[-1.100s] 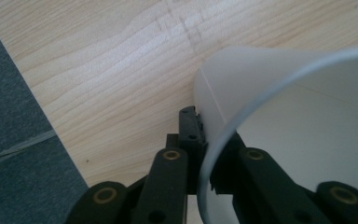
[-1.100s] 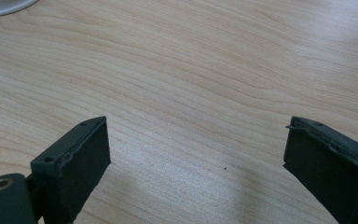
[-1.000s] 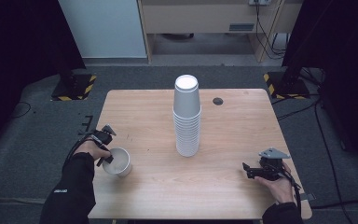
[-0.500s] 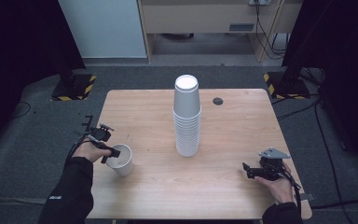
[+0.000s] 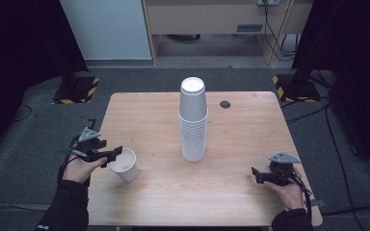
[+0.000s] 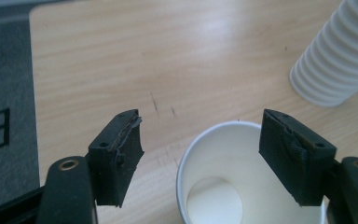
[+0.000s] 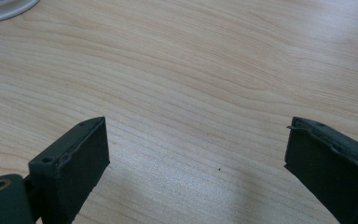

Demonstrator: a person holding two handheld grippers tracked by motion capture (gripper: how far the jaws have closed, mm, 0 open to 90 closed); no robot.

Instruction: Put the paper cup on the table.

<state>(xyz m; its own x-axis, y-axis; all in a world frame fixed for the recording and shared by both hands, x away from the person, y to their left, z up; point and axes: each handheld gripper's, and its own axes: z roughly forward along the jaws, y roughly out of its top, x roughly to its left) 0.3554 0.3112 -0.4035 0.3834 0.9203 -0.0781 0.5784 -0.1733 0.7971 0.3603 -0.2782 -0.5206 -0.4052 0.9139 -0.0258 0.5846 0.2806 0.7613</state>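
i find the single paper cup (image 5: 124, 165) upright near the worktop's (image 5: 231, 202) left edge. left gripper (image 5: 110, 155) jaws just opened, released astride its rim; right gripper (image 5: 256, 175) released, idle. i judge it light, crushable: hold the wall gently.

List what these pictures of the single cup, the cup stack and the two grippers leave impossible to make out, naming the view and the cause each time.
- single cup: its lower part is cut off by the bottom edge of the left gripper view.
- cup stack: its top is cut off by that view's upper edge; the number of cups is too fine to count in the high view.
- small dark disc: too small to identify in the high view.
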